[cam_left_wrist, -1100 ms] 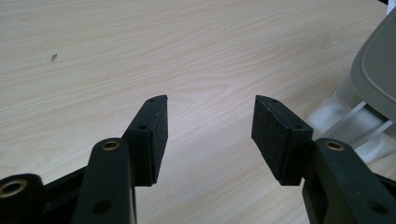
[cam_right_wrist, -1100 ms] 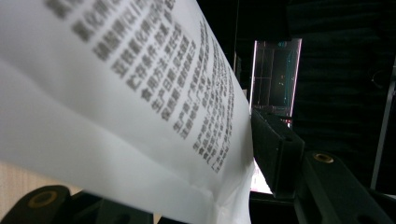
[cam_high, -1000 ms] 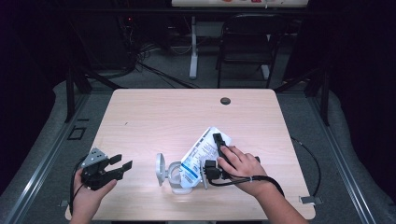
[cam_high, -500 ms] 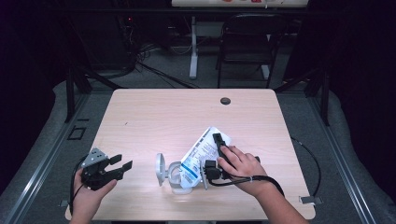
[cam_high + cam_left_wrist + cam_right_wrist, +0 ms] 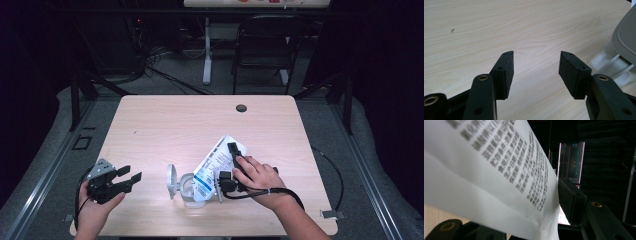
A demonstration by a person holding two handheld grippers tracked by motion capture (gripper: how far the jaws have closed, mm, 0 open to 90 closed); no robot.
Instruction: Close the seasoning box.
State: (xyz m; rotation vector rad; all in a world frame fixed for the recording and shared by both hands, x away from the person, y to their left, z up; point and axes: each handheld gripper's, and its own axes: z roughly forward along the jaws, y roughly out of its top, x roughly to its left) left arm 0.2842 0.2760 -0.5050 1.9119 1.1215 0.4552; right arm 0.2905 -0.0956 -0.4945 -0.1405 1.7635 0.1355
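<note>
High view: a white bag point(image 5: 216, 162) w/ printed text is seen lying tilted on the surface point(image 5: 165, 120), its lower end tucked into or against a clear jar point(image 5: 188, 189) lying on its side, grey lid point(image 5: 171, 181) hinged open to the left. The right tongs point(image 5: 231, 165) lie along the bag's right edge, w/ the hand on top.

Risks, as judged: the bag is thin & limp, so if only an edge fold is pinched it could slip out or tear when pulled. The jar is on its side & not held by anything, so it could be dragged or rolled along w/ the bag, poss. toward the near edge of the surface. Contents, if any, could be spilled thru the open mouth. The left tongs point(image 5: 123, 178) are well apart from the jar, so no bracing is given yet.

Right gripper view: the bag point(image 5: 494, 175) is seen between the jaws, one pad point(image 5: 570, 200) pressed at its edge; the other jaw is hidden behind the sheet. The right tongs are taken to be closed on the bag, though depth of bite can't be told.

Left gripper view: the left tongs point(image 5: 535, 70) are spread wide, nothing held, bare surface between the pads; lid point(image 5: 625, 37) & jar point(image 5: 610, 67) are seen off to the right, near but not touched.
</note>
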